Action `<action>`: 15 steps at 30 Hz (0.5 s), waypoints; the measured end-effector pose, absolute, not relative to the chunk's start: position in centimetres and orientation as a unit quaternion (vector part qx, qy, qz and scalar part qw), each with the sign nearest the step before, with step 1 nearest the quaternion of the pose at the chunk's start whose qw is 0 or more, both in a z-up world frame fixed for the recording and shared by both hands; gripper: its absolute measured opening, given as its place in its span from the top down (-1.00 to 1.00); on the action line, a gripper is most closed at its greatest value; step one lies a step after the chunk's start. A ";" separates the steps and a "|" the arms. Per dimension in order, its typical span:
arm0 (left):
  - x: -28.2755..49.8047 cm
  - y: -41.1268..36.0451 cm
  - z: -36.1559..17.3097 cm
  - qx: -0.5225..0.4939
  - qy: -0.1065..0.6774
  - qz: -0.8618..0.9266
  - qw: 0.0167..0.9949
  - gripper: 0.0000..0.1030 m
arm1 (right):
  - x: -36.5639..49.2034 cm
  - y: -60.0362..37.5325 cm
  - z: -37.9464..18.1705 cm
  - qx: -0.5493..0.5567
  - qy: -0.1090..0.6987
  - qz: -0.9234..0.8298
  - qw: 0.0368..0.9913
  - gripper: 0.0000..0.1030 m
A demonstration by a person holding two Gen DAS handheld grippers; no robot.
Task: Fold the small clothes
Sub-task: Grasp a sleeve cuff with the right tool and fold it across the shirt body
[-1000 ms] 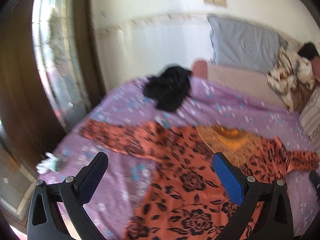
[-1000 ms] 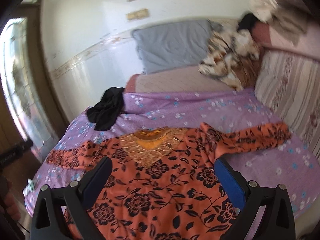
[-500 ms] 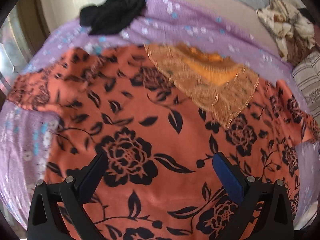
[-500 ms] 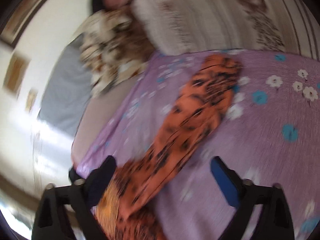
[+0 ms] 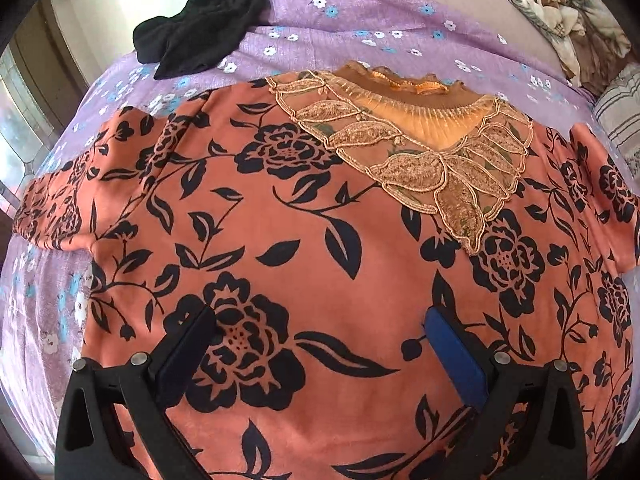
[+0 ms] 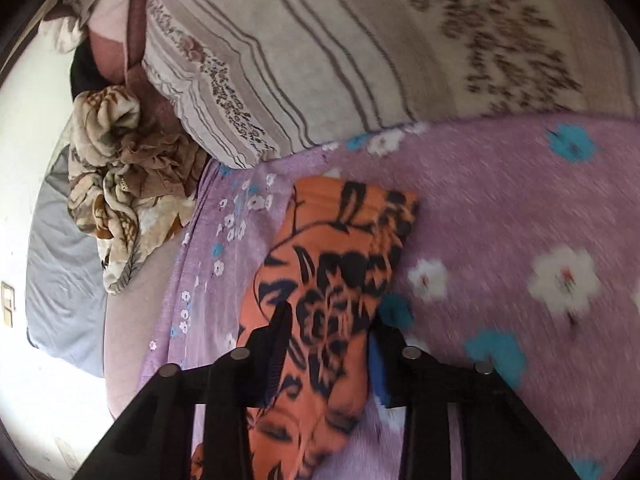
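An orange top with black flowers lies spread flat on the purple bedspread, its gold embroidered neckline toward the far side. My left gripper is open and hovers low over the top's chest, holding nothing. In the right wrist view the top's right sleeve lies on the bedspread. My right gripper straddles the sleeve with its jaws partly closed around it; I cannot tell whether they pinch the cloth.
A black garment lies bunched at the bed's far left corner. A brown patterned blanket, a striped pillow and a grey pillow sit at the bed's far side. A wall runs behind.
Both grippers dropped toward the bed. The left moved in over the top's chest. The right swung to the right sleeve, and its jaws narrowed around it.
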State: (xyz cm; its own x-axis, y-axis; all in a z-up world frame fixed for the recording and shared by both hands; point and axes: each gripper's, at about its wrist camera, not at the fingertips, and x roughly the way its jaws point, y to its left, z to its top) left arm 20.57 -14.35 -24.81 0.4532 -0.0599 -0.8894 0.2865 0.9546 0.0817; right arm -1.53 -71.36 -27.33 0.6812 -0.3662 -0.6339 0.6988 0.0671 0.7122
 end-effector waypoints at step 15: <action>20.8 -9.3 -20.0 0.094 0.450 -0.036 0.887 -1.00 | 8.0 -54.4 -14.3 0.529 0.104 -0.051 0.841 0.81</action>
State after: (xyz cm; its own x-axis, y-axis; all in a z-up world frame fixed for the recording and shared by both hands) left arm 20.76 -9.27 -20.02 0.5924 0.0219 -0.8053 0.1480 0.9797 0.1355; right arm 8.04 -54.40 -14.27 0.9732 0.0247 -0.2286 0.1955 0.4350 0.8790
